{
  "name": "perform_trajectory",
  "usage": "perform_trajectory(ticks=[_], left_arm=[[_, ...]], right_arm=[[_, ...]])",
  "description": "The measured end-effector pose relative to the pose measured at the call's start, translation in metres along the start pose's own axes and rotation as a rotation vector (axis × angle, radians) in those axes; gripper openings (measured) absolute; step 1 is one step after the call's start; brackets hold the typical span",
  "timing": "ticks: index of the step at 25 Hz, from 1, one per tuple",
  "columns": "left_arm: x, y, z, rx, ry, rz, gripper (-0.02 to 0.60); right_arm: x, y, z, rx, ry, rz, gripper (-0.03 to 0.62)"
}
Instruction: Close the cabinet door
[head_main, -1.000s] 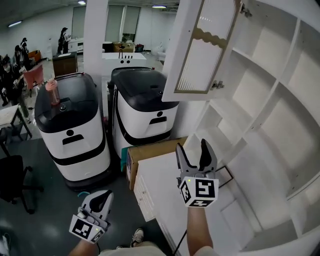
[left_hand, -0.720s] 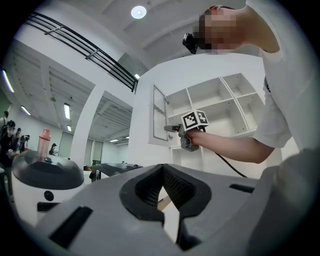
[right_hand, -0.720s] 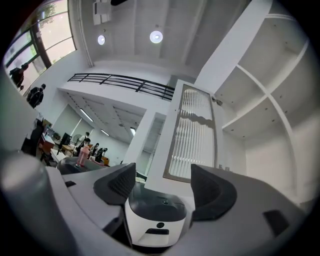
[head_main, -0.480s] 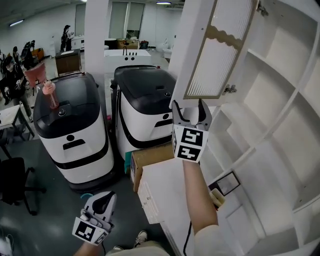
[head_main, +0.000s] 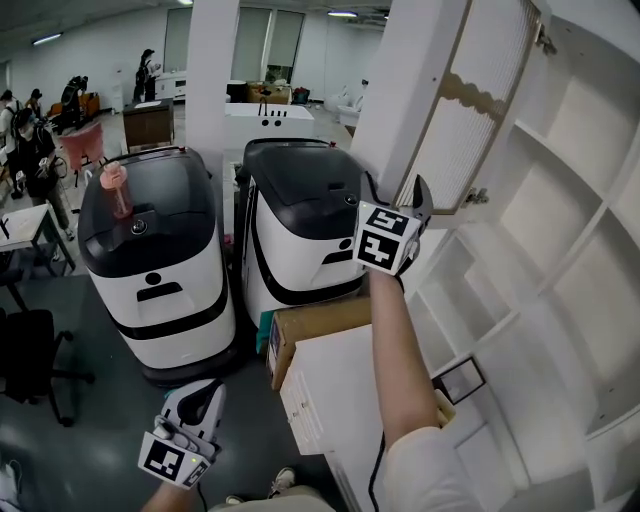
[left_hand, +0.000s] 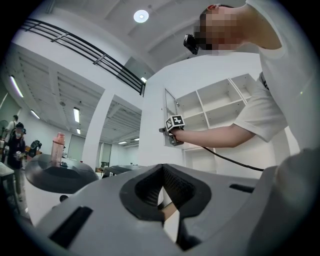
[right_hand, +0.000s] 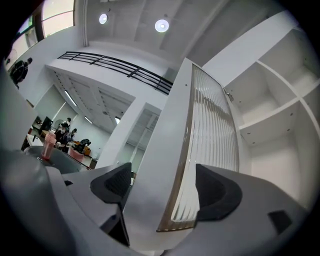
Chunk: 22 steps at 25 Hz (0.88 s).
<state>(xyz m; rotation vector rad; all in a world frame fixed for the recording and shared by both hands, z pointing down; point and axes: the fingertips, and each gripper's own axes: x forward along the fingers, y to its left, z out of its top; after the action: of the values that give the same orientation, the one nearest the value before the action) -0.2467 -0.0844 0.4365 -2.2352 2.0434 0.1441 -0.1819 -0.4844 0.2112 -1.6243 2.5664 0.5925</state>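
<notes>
Approach step: right gripper, jaws opening, straddles the open cabinet door at its lower edge, unclamped; next, presumably, push it rightward onto the shelves; left gripper closed, empty.

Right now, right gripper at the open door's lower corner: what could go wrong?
The right gripper is opening its jaws astride the cabinet door at its lower corner; a push might slip off.
The inner jaw could get pinched between door and shelves as it shuts.
Pressing the ribbed panel may strain it.
</notes>
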Motion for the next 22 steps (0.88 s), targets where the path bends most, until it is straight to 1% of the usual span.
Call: perform_trajectory(ticks=[4,7,12,22], left_arm=[[-0.004,0.002,0.003,0.006,0.000,0.018,0.006],[-0.009,0.002,0.004,0.007,0.000,0.031,0.006],[-0.011,0.004,0.007,0.013,-0.012,0.042,0.006],[-0.012,0.001,0.014,0.012,-0.045,0.030,0.006]], right_arm=[[0.009,-0.004,0.002,-0.017,0.011,-0.038,0.370],[0.010,-0.004,0.000,-0.042,0.024,-0.050,0.370],[0.007,-0.004,0.001,-0.041,0.024,-0.037,0.368],[-0.014,-0.009,0.004,-0.015,0.016,-0.008,0.368]])
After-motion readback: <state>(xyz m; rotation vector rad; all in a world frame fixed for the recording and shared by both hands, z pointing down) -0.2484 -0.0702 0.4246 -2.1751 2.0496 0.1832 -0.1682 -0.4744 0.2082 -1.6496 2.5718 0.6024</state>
